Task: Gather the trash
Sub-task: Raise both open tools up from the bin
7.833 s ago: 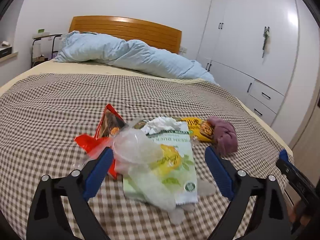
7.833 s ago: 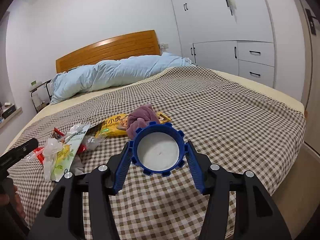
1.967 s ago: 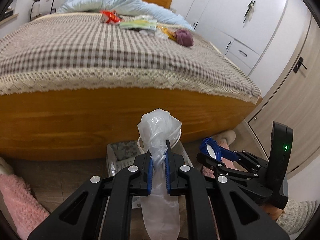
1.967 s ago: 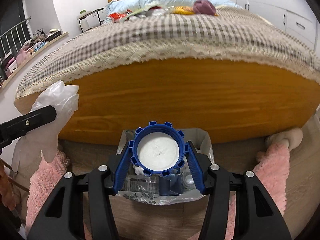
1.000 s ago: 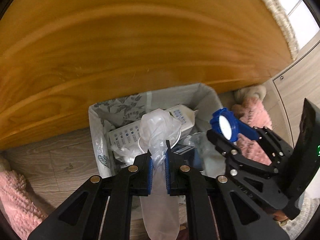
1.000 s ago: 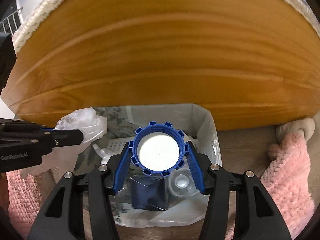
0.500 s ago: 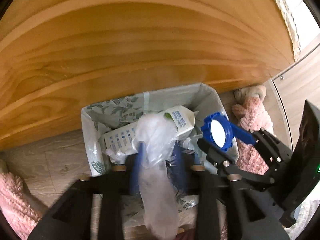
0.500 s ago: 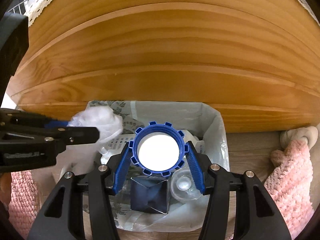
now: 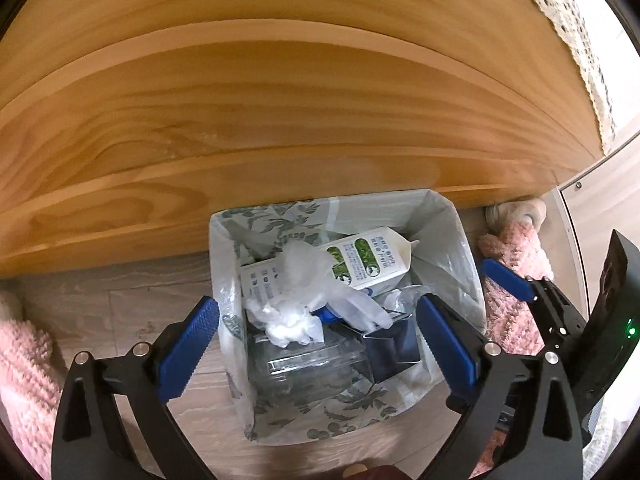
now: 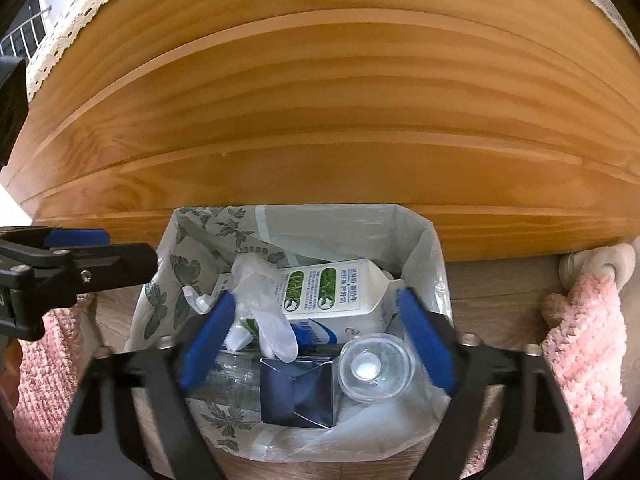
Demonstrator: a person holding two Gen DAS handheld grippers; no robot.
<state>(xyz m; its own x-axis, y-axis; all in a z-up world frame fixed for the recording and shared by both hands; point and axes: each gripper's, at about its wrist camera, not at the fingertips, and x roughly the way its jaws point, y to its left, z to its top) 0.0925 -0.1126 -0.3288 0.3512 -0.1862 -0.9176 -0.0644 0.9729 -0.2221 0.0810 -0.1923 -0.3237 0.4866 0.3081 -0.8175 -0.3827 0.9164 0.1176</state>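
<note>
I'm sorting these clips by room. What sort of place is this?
Probably a bedroom floor at the foot of a bed: a wooden bed board with a lace-edged cover above, a lined trash bin and fuzzy pink slippers.

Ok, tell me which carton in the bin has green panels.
The white milk carton lying on its side toward the bin's back; the dark blue carton in front has none.
</note>
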